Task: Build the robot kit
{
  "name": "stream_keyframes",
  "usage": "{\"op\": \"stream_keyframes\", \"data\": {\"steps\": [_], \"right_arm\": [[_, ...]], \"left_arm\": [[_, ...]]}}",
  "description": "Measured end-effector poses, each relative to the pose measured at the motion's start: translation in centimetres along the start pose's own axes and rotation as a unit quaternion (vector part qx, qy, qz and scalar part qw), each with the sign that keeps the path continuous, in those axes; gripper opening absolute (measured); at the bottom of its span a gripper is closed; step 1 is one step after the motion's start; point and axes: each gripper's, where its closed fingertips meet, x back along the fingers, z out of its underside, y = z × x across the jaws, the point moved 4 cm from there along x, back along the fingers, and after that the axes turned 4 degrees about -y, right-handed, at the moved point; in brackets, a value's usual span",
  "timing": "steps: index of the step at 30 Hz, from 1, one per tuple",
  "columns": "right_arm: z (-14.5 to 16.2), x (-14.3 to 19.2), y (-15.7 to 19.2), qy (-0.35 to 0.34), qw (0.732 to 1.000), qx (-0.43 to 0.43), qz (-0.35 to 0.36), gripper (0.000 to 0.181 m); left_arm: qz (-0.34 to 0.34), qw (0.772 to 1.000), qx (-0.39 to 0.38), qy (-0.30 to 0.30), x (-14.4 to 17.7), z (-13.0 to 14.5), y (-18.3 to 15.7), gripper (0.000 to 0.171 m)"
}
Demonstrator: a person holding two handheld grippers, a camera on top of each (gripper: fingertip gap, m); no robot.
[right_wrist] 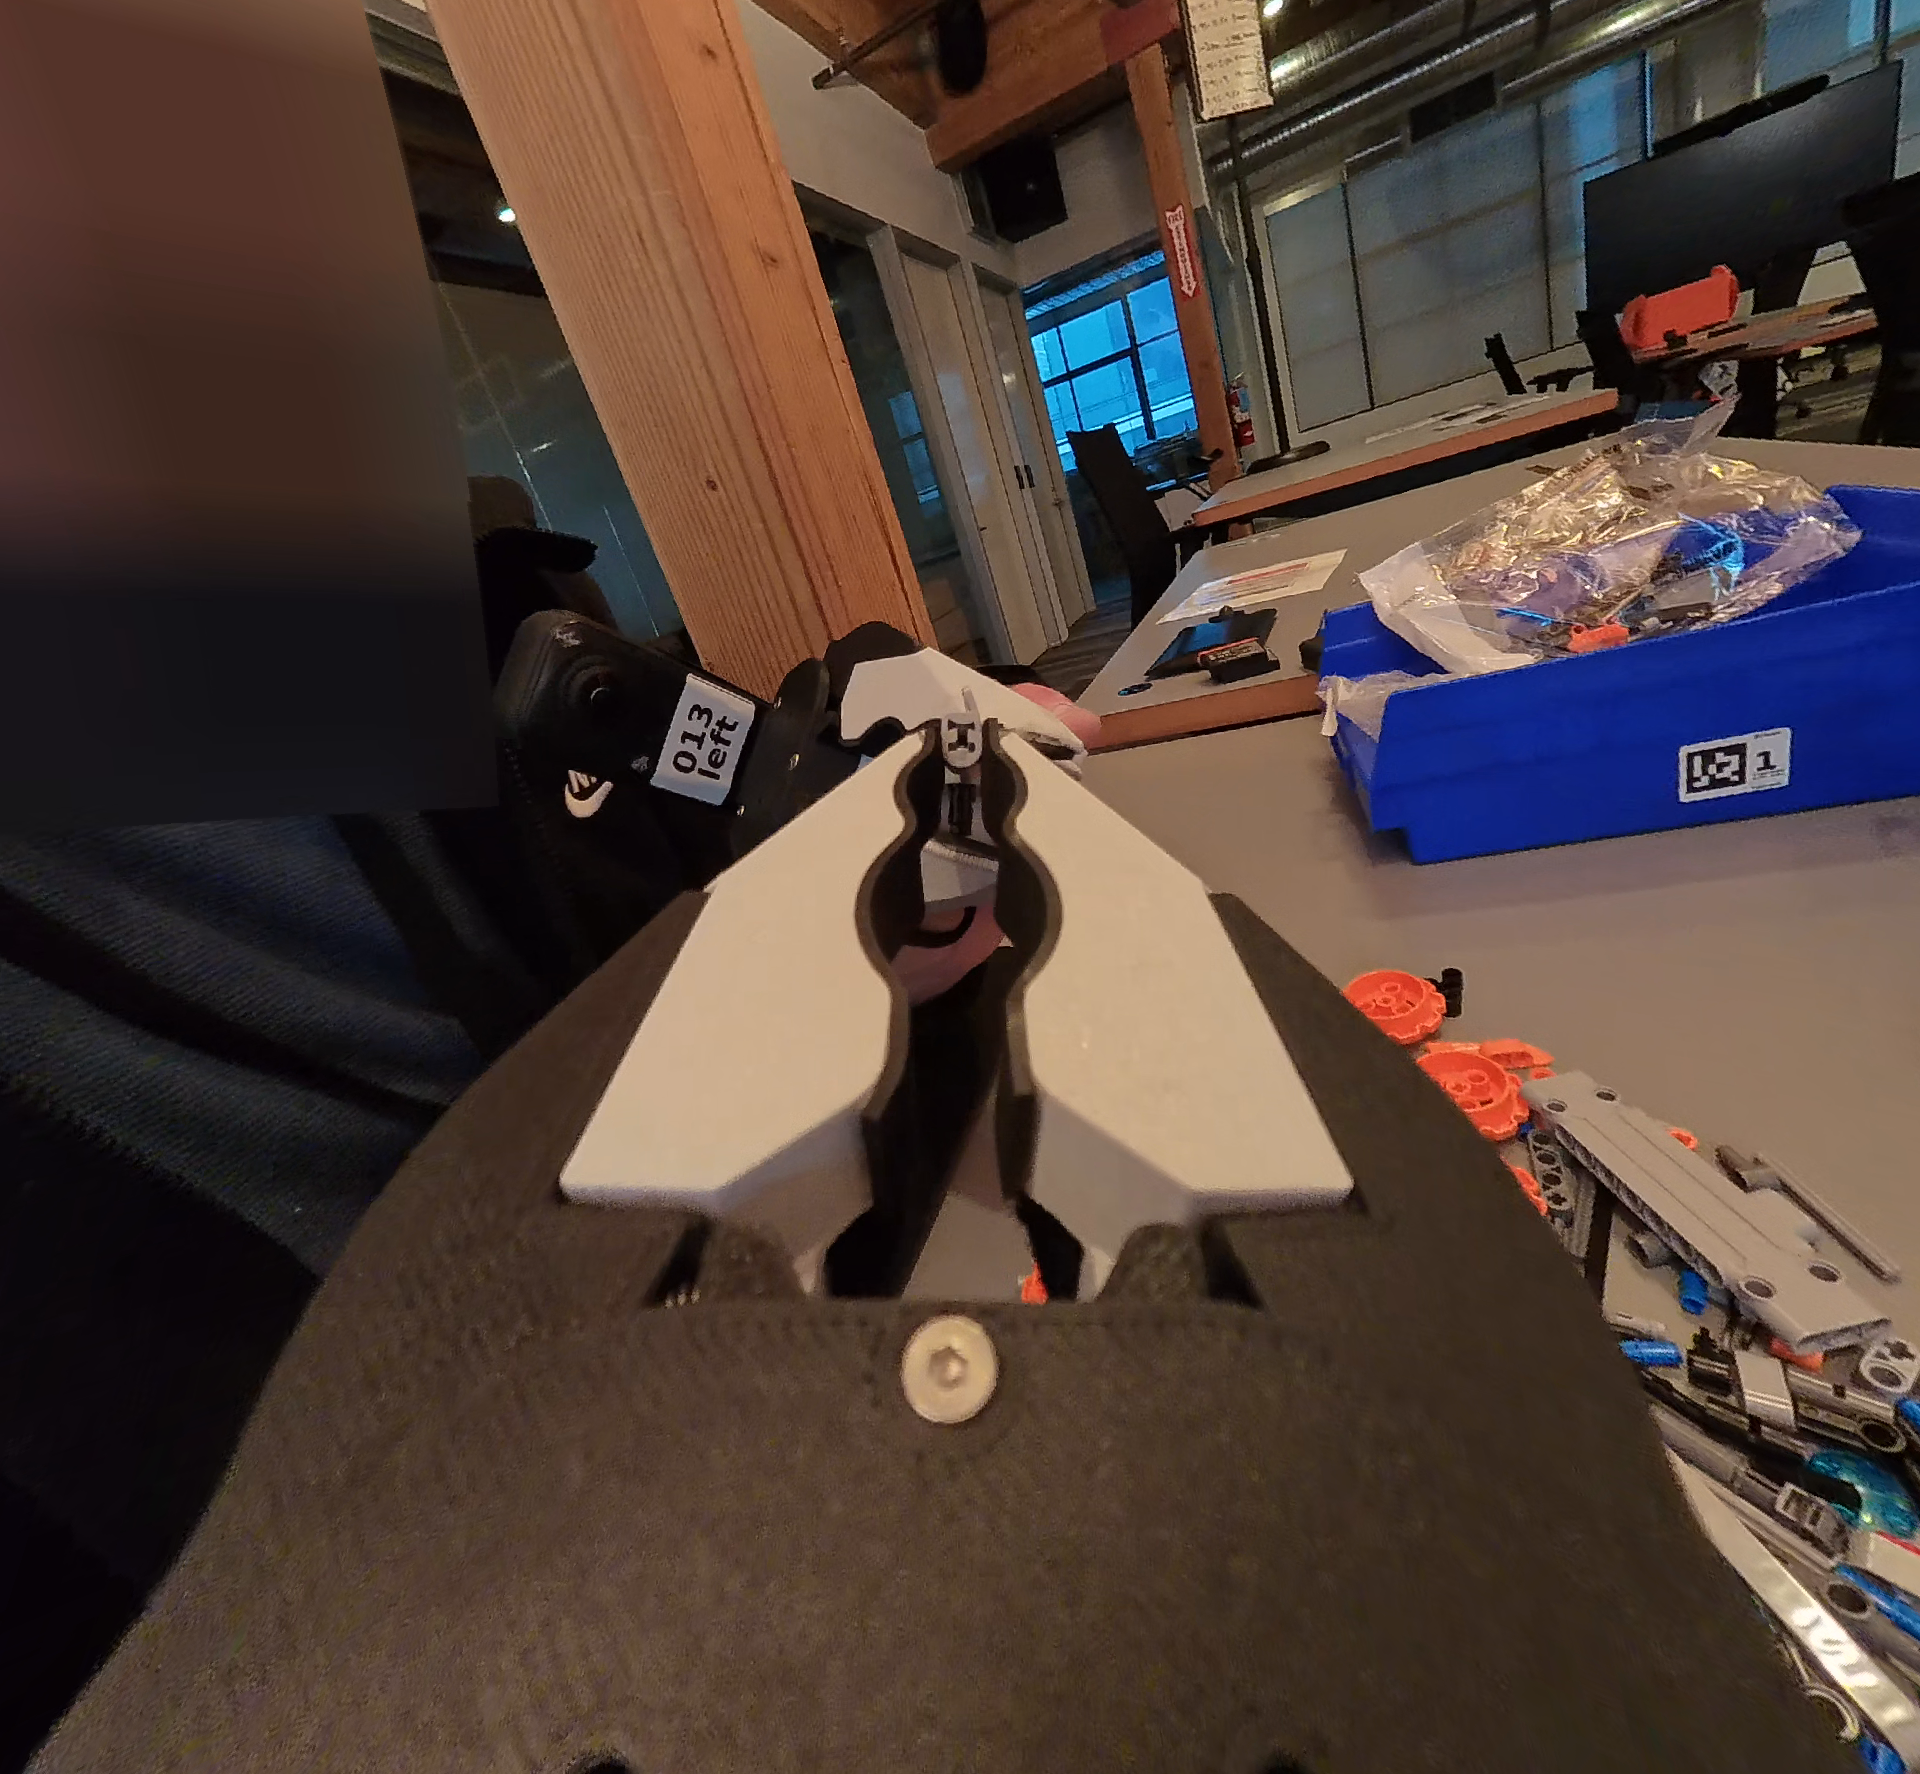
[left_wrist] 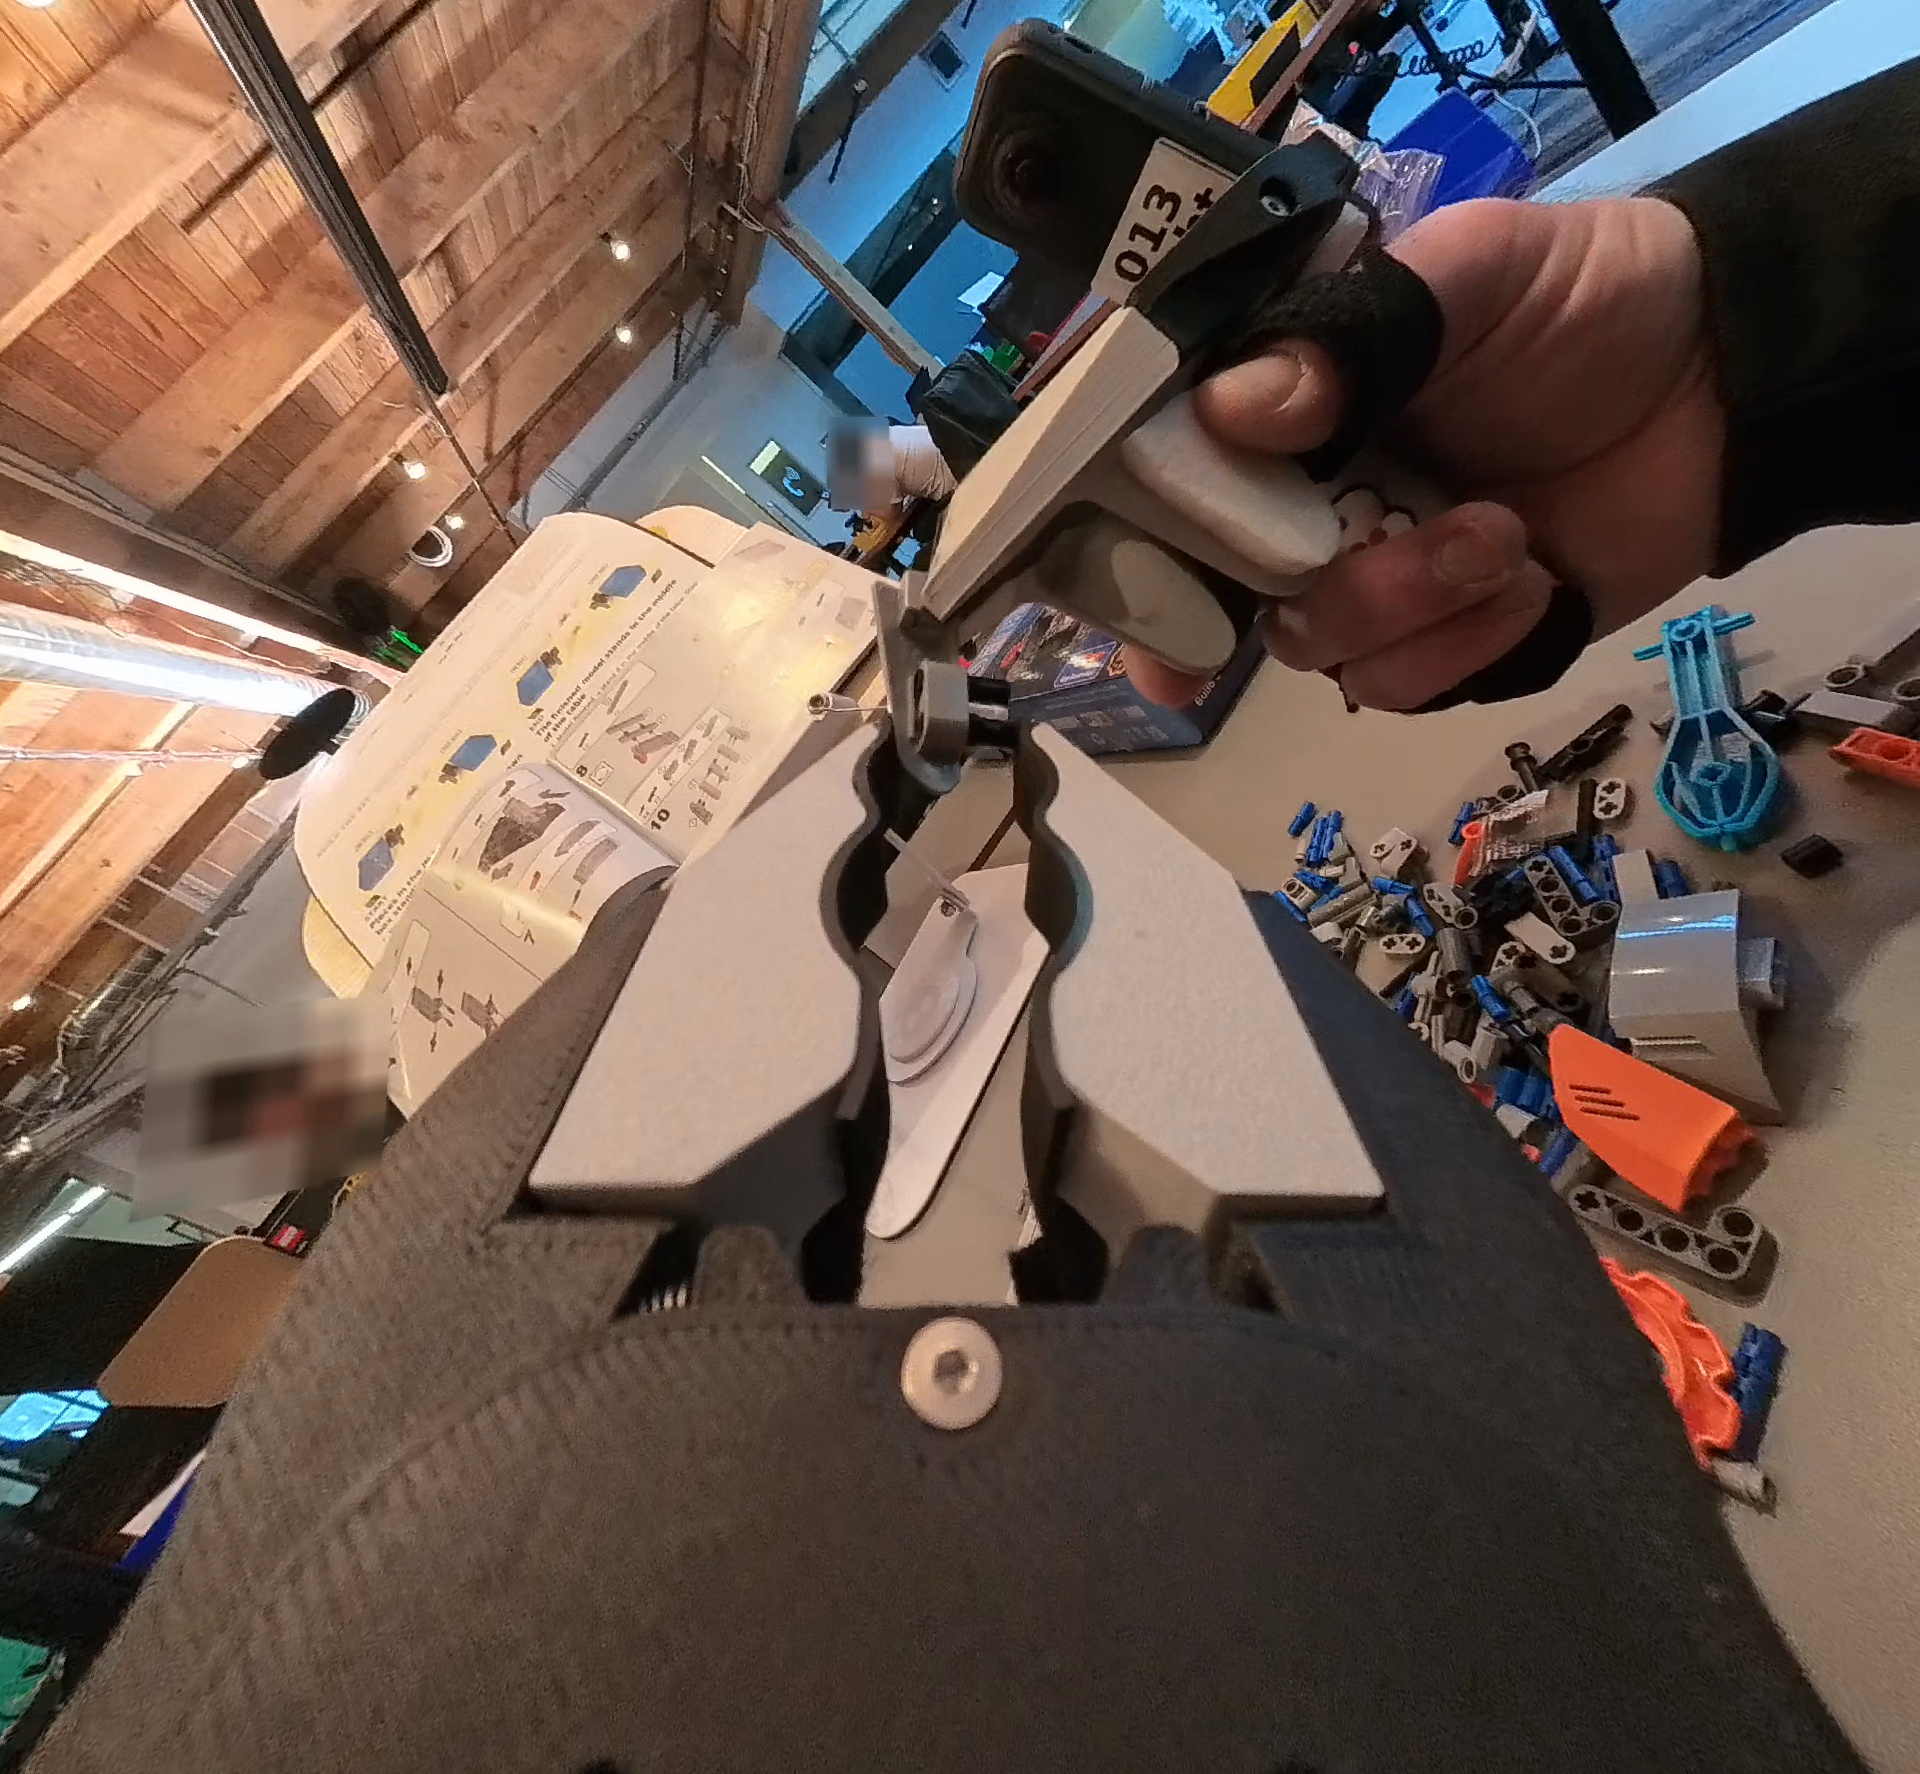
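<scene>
My left gripper [left_wrist: 951, 753] is lifted above the table, its jaws a narrow gap apart around a small grey and black building part [left_wrist: 940, 698] at the tips. My right gripper [left_wrist: 914, 618], held by a hand [left_wrist: 1507, 477], comes in from the upper right and pinches the same part from above. In the right wrist view my right gripper [right_wrist: 961, 737] is shut on the small grey part [right_wrist: 961, 745]. The left gripper [right_wrist: 961, 685] meets it head-on just beyond. How the part's pieces join is hidden.
An open instruction booklet [left_wrist: 540, 737] lies behind and a white card [left_wrist: 935, 1049] below the left fingers. Loose grey, blue and orange pieces [left_wrist: 1507, 935] cover the table [right_wrist: 1558, 935] at right. A blue bin [right_wrist: 1610, 716] holds plastic bags [right_wrist: 1621, 550]. A wooden post [right_wrist: 665, 270] stands behind. My left and right fingertips are right by each other.
</scene>
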Motion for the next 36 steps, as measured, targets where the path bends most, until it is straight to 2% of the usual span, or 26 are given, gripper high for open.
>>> {"op": "stream_keyframes", "data": {"steps": [5,10,14,29,36], "right_arm": [[0.0,0.0,0.0,0.002,1.0,0.006,0.006,0.004],[0.2,0.0,-1.0,0.001,0.999,-0.022,0.032,0.004],[0.4,-0.3,-1.3,0.004,0.998,-0.033,0.046,0.004],[0.9,-0.3,-1.8,0.02,0.995,-0.068,0.068,0.004],[1.1,-0.2,-2.2,0.025,0.993,-0.083,0.078,0.004]], "left_arm": [[0.001,1.0,0.004,-0.002,-0.1,0.0,0.0,0.019],[-0.005,1.0,0.02,0.006,-0.3,0.4,0.4,0.029],[0.0,1.0,0.024,0.014,-0.4,0.7,0.3,0.021],[0.011,0.998,0.032,0.058,-0.4,1.4,0.3,0.02],[0.037,0.995,0.057,0.067,-0.5,1.8,0.3,0.02]]}}
